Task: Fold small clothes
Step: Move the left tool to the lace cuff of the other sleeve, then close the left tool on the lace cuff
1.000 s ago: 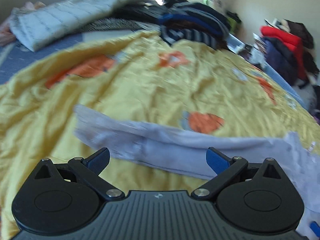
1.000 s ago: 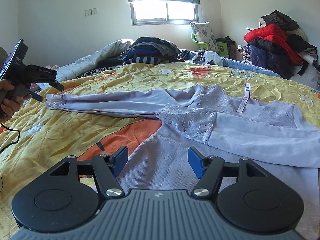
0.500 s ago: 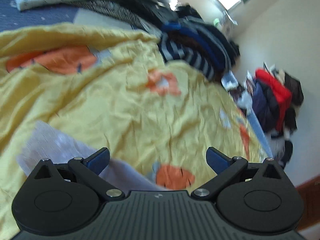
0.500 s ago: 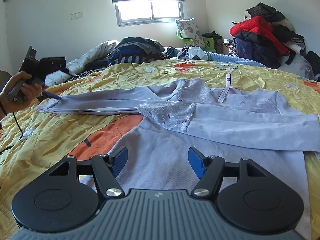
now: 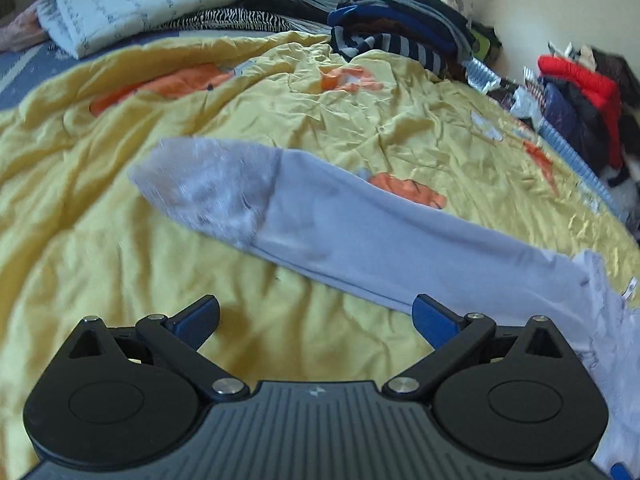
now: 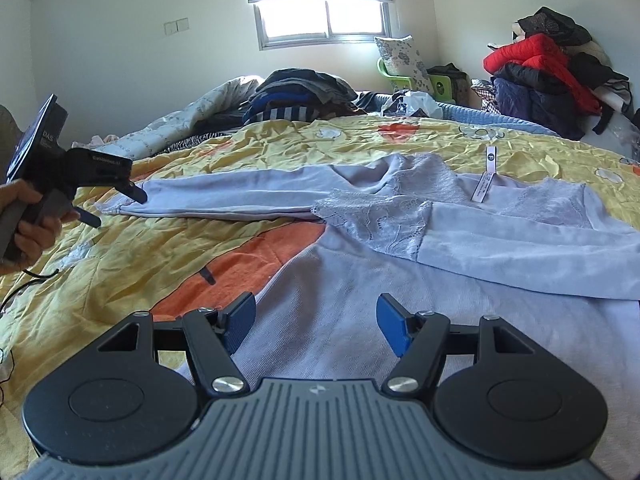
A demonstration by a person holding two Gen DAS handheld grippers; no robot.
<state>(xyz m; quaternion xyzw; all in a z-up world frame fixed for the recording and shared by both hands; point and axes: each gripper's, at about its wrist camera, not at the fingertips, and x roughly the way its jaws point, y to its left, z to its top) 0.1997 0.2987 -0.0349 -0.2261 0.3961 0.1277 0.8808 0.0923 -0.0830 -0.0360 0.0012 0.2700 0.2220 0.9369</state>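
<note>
We saw the lilac top spread on the bed, its outstretched sleeve lying crosswise, probably just ahead of our spread, empty left tongs; right tongs hung spread over the hem.

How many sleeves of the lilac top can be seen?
2. One sleeve stretches out left across the yellow blanket, its cuff by the left tongs. The other sleeve lies folded across the top's body on the right.

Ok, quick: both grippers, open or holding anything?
Left gripper: open, empty, by the sleeve.
Right gripper: open, empty, over the top.
</note>
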